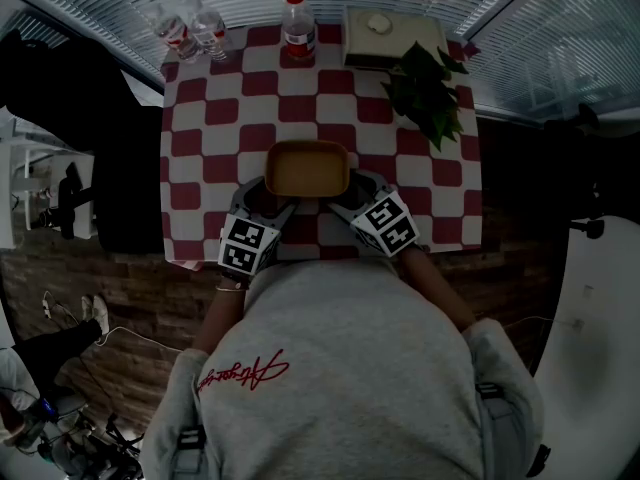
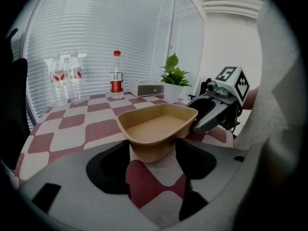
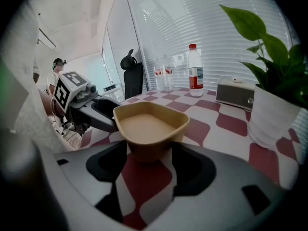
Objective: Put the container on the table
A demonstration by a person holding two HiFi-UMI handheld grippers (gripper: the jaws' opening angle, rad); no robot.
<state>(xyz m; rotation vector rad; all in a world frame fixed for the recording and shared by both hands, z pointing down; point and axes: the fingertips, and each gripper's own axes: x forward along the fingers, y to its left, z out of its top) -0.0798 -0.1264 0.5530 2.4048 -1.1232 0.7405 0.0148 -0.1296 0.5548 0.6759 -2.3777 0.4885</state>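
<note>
1. The left tongs (image 1: pixel 274 201) are closed on the near-left corner of the tan, shallow, round-cornered container (image 1: pixel 307 168). In the left gripper view their two jaws press in on either side of that corner, with only the tub's width between them.
2. The right tongs (image 1: pixel 348 200) grip the near-right corner in the same way. The right gripper view shows both jaws snug against the tub's wall (image 3: pixel 150 124), with nothing else between them.
3. The container is empty and level. It sits just ahead of both tongs and is bridged between them, above the near part of the table (image 1: pixel 205 128), which is covered in a red-and-white checked cloth. In the gripper views its base seems slightly clear of the cloth, but I cannot tell for certain whether it touches.
4. Well beyond the tongs stand a red-capped plastic bottle (image 1: pixel 298 26) and, off to the right, a leafy green potted plant (image 1: pixel 428 88). Neither is close enough to the tub to get in the way.
5. The step in hand looks like the set-down itself, with the tub already carried over the cloth.
6. The next move calls for lowering both tongs together so the base lands flat. Both pairs of jaws then open, and the tongs draw back toward the person without dragging the tub along.
</note>
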